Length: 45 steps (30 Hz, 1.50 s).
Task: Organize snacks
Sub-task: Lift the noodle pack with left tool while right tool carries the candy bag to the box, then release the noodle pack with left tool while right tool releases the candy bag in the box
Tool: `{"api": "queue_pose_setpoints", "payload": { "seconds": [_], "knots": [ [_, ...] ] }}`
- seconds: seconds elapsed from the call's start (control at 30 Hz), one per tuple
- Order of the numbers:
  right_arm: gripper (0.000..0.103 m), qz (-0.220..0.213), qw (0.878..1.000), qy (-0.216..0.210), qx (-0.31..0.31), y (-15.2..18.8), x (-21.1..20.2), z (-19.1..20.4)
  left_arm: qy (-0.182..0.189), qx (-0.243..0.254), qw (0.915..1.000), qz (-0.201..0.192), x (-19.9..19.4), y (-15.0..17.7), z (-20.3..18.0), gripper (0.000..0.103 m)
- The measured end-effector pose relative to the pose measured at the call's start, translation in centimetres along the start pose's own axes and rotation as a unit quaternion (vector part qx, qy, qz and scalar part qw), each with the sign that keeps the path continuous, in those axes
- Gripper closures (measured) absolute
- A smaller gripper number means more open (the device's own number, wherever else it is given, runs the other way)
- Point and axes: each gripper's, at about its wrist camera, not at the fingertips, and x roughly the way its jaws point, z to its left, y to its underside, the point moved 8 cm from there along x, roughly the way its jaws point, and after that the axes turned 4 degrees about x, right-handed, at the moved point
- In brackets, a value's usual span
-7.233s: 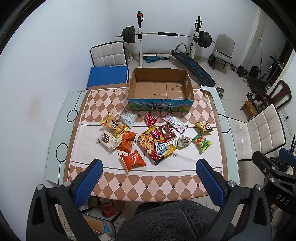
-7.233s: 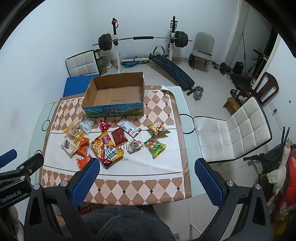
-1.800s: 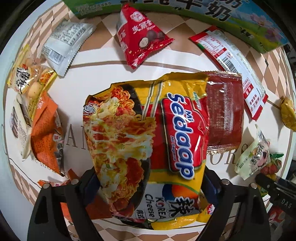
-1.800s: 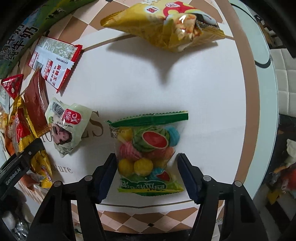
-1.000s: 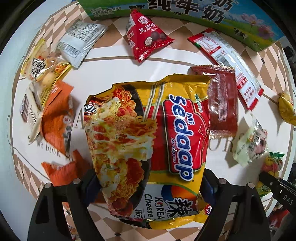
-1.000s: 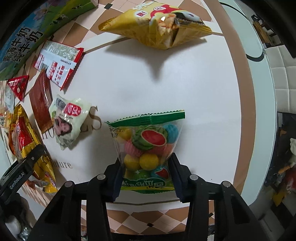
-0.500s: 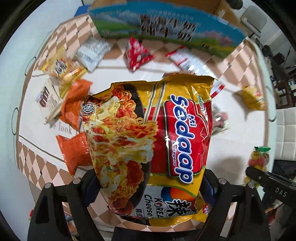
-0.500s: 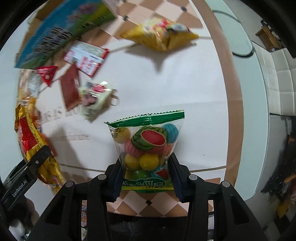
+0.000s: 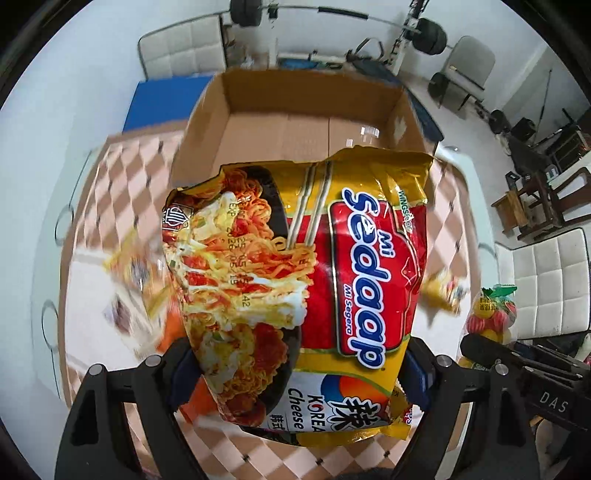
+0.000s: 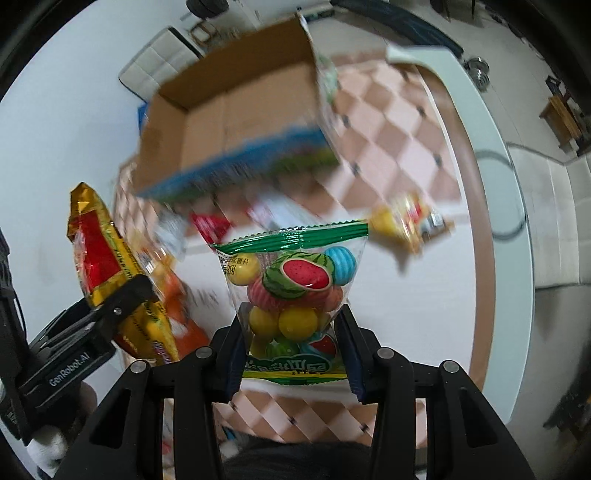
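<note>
My left gripper [image 9: 295,373] is shut on a yellow and red Sedaap noodle packet [image 9: 332,280] and holds it above the table, in front of the open cardboard box [image 9: 280,125]. The packet also shows in the right wrist view [image 10: 99,266]. My right gripper [image 10: 293,354] is shut on a clear bag of coloured gummy balls [image 10: 291,291], lifted off the table; the bag also shows at the right in the left wrist view [image 9: 491,314]. The box [image 10: 221,122] is empty inside.
Several snack packets lie blurred on the checked tablecloth [image 10: 391,147]: a yellow one [image 10: 402,221] at the right, a red one [image 10: 210,225] near the box, orange ones [image 9: 173,332] at the left. White chairs [image 9: 546,273] and gym gear [image 9: 424,33] stand around the table.
Both grippers have risen from the table with their packets and swung toward the box, whose inside now shows. The scene below is motion-blurred.
</note>
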Motion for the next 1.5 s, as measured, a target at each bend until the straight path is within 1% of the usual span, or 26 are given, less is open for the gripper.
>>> {"api": "queue_pose_setpoints", "payload": {
  "seconds": [0.1,0.2,0.27,0.33,0.47,0.53,0.6,0.73,0.8,0.93,1.0,1.17,1.27,1.33,1.4,1.43,1.5],
  "knots": [
    [0.056,-0.019,1.0,-0.004,0.002,-3.4,-0.8,2.2,0.011,0.012,0.9999,-0.005,-0.3,-4.2,0.8,0.016],
    [0.056,-0.039,0.999,-0.003,0.003,-7.7,-1.1,4.5,0.012,0.025,0.9995,-0.013,0.2,-8.7,1.8,0.016],
    [0.056,-0.049,0.999,0.001,0.004,-10.4,-0.8,5.7,0.012,0.027,0.9995,-0.014,1.0,-11.9,2.7,0.016],
    [0.056,-0.056,0.998,0.002,0.004,-13.2,-0.1,6.9,0.02,0.026,0.9994,-0.007,2.5,-14.7,3.6,0.016],
    [0.056,-0.057,0.998,0.012,0.0,-18.6,2.9,8.7,0.03,0.036,0.9988,0.013,6.3,-19.7,4.9,0.016],
    [0.056,-0.054,0.998,0.025,-0.005,-21.5,5.1,9.2,0.035,0.043,0.9982,0.025,8.4,-21.4,5.2,0.016],
    [0.056,-0.044,0.999,0.027,-0.007,-23.8,7.6,9.4,0.045,0.044,0.9969,0.047,10.9,-22.8,5.4,0.016],
    [0.056,-0.017,0.999,0.035,-0.014,-26.8,12.2,9.0,0.065,0.044,0.9934,0.084,15.4,-24.1,5.9,0.016],
    [0.056,-0.006,0.999,0.043,-0.019,-27.9,14.1,8.6,0.065,0.041,0.9924,0.096,17.1,-24.6,5.9,0.016],
    [0.056,0.013,0.998,0.057,-0.023,-28.8,16.9,7.7,0.058,0.04,0.9913,0.111,19.6,-25.1,6.7,0.015],
    [0.056,0.022,0.998,0.06,-0.028,-28.9,17.8,7.8,0.056,0.038,0.9908,0.117,20.1,-24.7,6.3,0.015],
    [0.056,0.033,0.996,0.069,-0.037,-29.4,19.2,8.1,0.058,0.049,0.9883,0.132,21.3,-24.4,5.5,0.015],
    [0.054,0.045,0.996,0.071,-0.036,-29.7,20.0,8.8,0.048,0.049,0.9883,0.136,21.5,-24.3,5.6,0.015],
    [0.045,0.056,0.995,0.078,-0.035,-30.1,20.5,8.8,0.044,0.046,0.9896,0.129,21.4,-24.7,5.8,0.015],
    [0.025,0.059,0.995,0.082,-0.024,-30.4,21.0,8.1,0.049,0.038,0.9912,0.117,21.0,-24.8,6.2,0.012],
    [0.016,0.059,0.995,0.081,-0.02,-30.4,20.9,8.0,0.053,0.032,0.9921,0.109,20.6,-25.1,6.3,0.007],
    [0.014,0.063,0.995,0.069,-0.018,-30.4,20.8,8.2,0.056,0.026,0.9926,0.105,20.1,-25.0,6.7,0.006]
  ]
}}
